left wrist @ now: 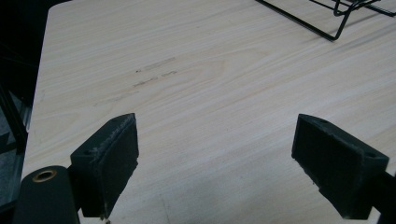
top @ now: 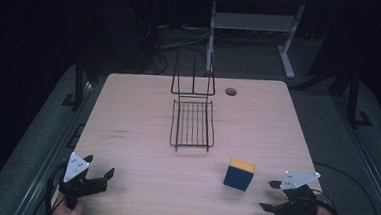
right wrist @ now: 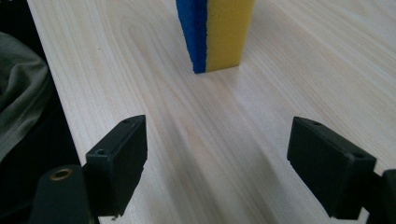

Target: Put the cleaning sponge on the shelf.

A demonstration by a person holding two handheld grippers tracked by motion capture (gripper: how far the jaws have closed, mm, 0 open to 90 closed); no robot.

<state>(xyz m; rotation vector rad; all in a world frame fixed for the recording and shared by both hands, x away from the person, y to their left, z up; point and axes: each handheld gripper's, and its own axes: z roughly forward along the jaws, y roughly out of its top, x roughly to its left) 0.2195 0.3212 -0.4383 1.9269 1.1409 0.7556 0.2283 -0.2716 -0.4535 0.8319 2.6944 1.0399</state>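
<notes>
Step in hand: approach to the sponge [top: 239, 174]; no contact yet.
Sponge: blue-and-yellow block, standing on edge on the table [top: 138, 109], near the front right, just ahead of the right gripper [top: 273, 196].
Right gripper: jaws spread wide, nothing between them.
Left gripper [top: 98, 168]: jaws apart and empty (parked at the front left corner).
Next move, judged: advance the right gripper until its pads straddle the sponge, then close.
Wire rack [top: 192, 123]: mid-table, holds nothing.
</notes>
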